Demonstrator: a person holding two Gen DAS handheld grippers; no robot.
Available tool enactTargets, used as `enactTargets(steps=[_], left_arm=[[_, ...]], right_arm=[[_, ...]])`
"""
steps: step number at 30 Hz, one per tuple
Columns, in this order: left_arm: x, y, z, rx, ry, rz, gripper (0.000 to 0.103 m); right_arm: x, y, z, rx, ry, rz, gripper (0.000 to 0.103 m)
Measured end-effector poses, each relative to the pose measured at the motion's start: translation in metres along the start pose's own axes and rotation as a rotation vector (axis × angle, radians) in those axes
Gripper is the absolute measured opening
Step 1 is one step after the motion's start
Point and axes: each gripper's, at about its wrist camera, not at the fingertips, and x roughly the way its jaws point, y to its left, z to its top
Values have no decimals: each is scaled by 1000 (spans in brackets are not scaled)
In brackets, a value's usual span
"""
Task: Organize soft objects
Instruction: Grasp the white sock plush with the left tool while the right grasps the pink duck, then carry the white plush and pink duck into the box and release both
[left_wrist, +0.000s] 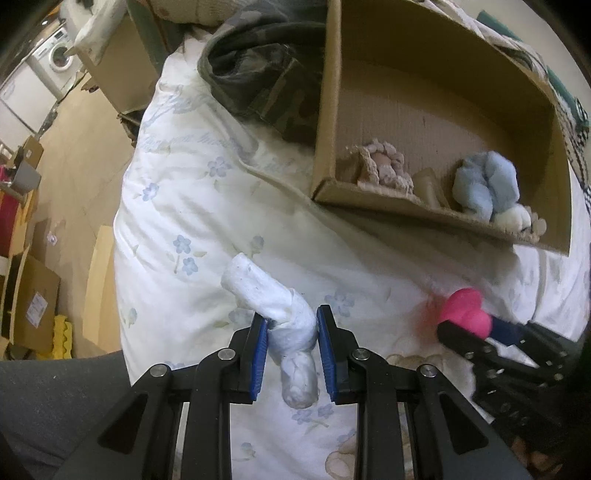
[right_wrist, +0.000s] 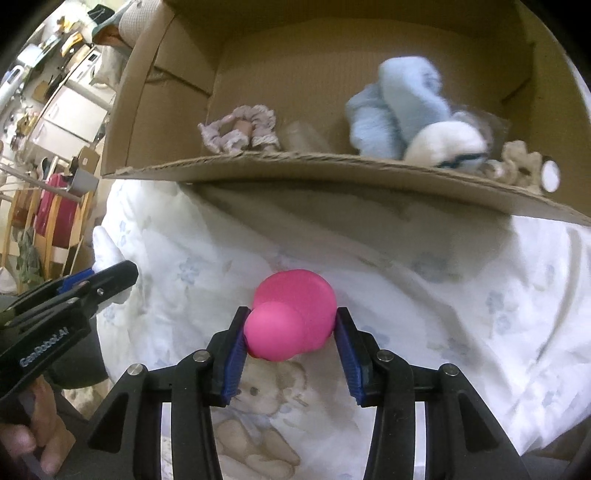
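My left gripper (left_wrist: 291, 325) is shut on a white knotted cloth roll (left_wrist: 280, 314), held above the floral quilt (left_wrist: 192, 206). My right gripper (right_wrist: 290, 325) is shut on a pink soft toy (right_wrist: 291, 317); the toy also shows in the left wrist view (left_wrist: 467, 312). An open cardboard box (right_wrist: 332, 166) lies ahead on the quilt. Inside it are a light blue plush (right_wrist: 395, 110), a white sock ball (right_wrist: 447, 144), a frilly scrunchie (right_wrist: 240, 129) and a beige item (right_wrist: 521, 162). The left gripper shows in the right wrist view (right_wrist: 110, 273), to the left.
A camouflage garment (left_wrist: 266, 74) lies on the quilt left of the box. Beyond the bed's left edge are a wooden floor, cardboard boxes (left_wrist: 29, 302) and a washing machine (left_wrist: 59, 55). A teddy bear print (right_wrist: 266, 398) is on the quilt under my right gripper.
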Motion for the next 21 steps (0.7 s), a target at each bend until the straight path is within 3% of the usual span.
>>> enactTargets(steps=[14, 21], left_arm=[[-13, -3, -8, 24, -52, 22, 23], [-31, 3, -7, -5, -116, 18, 23]], right_arm=[[-28, -6, -10, 13, -61, -1, 48], [-50, -4, -16, 3, -109, 7, 48]])
